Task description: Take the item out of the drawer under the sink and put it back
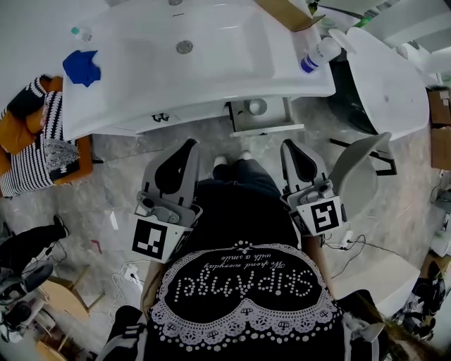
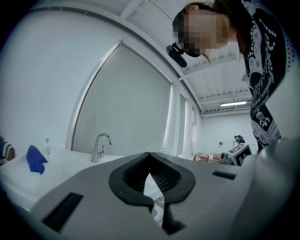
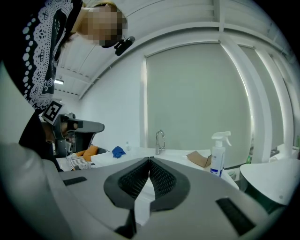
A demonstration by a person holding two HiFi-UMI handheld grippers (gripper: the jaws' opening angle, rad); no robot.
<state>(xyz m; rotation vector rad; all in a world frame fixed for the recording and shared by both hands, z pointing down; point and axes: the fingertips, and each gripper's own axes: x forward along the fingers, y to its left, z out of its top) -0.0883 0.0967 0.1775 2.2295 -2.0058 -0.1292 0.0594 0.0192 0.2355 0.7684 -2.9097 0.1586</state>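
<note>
- The left gripper (image 1: 191,144) and right gripper (image 1: 288,145) are held side by side in front of the person's dark lace-print top, both pointing towards the sink unit.
- In the left gripper view, the left gripper's (image 2: 149,154) ribbed pads meet at their tips. It is clenched with nothing between them.
- The right gripper (image 3: 150,160) is likewise clenched and empty, its pads touching at the tips.
- Beyond the grippers and across a strip of grey floor, a small drawer (image 1: 267,130) stands pulled out from under the white sink (image 1: 232,79).
- A pale round item (image 1: 257,107) lies inside the open drawer, well apart from both grippers.
- On the sink's left end lies a crumpled blue cloth (image 1: 82,67).
- At the right end stand a spray bottle (image 1: 318,53) and, behind it, a cardboard piece (image 1: 287,12).
- A chrome faucet (image 2: 101,146) rises at the back of the basin.
- Left of the unit sits striped fabric (image 1: 32,151) on something orange.
</note>
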